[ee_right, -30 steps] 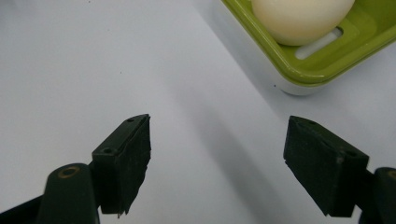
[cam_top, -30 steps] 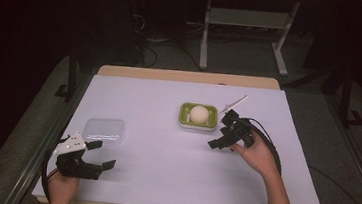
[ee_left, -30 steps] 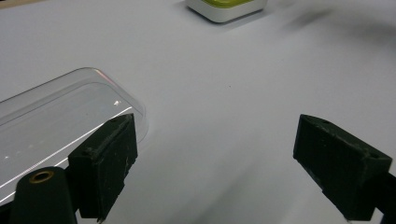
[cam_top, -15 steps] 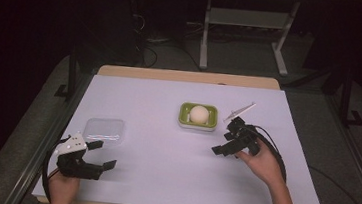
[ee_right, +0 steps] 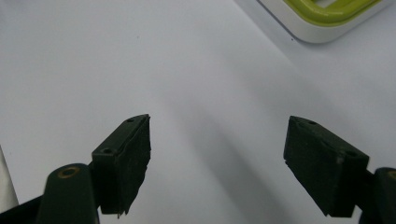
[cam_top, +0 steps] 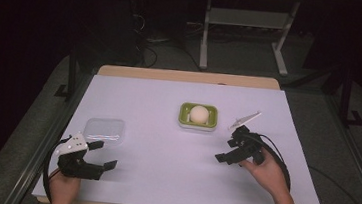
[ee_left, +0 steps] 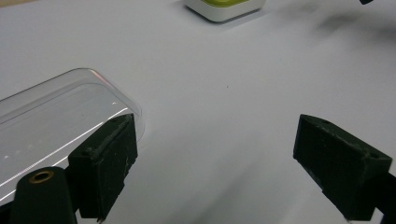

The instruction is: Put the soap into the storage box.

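While both hand-held tools sit over the white table cover (cam_top: 161,180), neither has hold of anything. Left gripper (cam_top: 97,155), at the near left corner, has its jaws spread wide with bare cover between them; in the left gripper view (ee_left: 215,163) one jaw stands just beside the near edge of the clear plastic lid (cam_top: 105,130), though contact cannot be confirmed. That lid lies flat on the cover, just ahead of the left gripper. Right gripper (cam_top: 225,149), held near the right of centre, is likewise wide open and empty (its own view (ee_right: 217,163) shows plain cover between the jaws). The green-rimmed dish (cam_top: 198,116) sits near the table's middle, towards the far side, with a pale round object (cam_top: 198,113) resting in it; the right gripper is near the dish's right front corner but apart from it. The dish and the lid lie well apart.
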The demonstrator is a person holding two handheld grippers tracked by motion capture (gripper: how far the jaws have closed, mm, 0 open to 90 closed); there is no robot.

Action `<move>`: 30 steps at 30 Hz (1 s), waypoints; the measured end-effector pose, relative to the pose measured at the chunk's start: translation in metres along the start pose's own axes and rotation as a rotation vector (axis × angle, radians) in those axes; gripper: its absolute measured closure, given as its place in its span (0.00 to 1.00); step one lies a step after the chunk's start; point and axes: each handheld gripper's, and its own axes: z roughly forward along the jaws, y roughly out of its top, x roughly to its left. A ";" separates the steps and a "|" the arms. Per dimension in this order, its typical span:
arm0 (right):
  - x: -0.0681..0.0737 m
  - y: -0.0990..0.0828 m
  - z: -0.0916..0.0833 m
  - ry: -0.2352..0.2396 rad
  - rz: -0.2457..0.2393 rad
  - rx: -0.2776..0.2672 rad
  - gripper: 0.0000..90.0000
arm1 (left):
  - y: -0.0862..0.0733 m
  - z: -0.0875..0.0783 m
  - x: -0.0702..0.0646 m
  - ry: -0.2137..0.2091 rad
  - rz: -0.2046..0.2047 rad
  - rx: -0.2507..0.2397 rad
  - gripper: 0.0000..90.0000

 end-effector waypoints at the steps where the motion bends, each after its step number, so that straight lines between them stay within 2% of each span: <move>1: 0.000 -0.002 0.000 -0.004 -0.004 0.000 0.25 | 0.000 0.000 0.000 -0.001 0.002 0.000 0.14; 30: 0.021 -0.049 -0.008 -0.006 0.012 -0.028 0.25 | -0.001 0.004 0.001 -0.005 0.003 0.024 0.14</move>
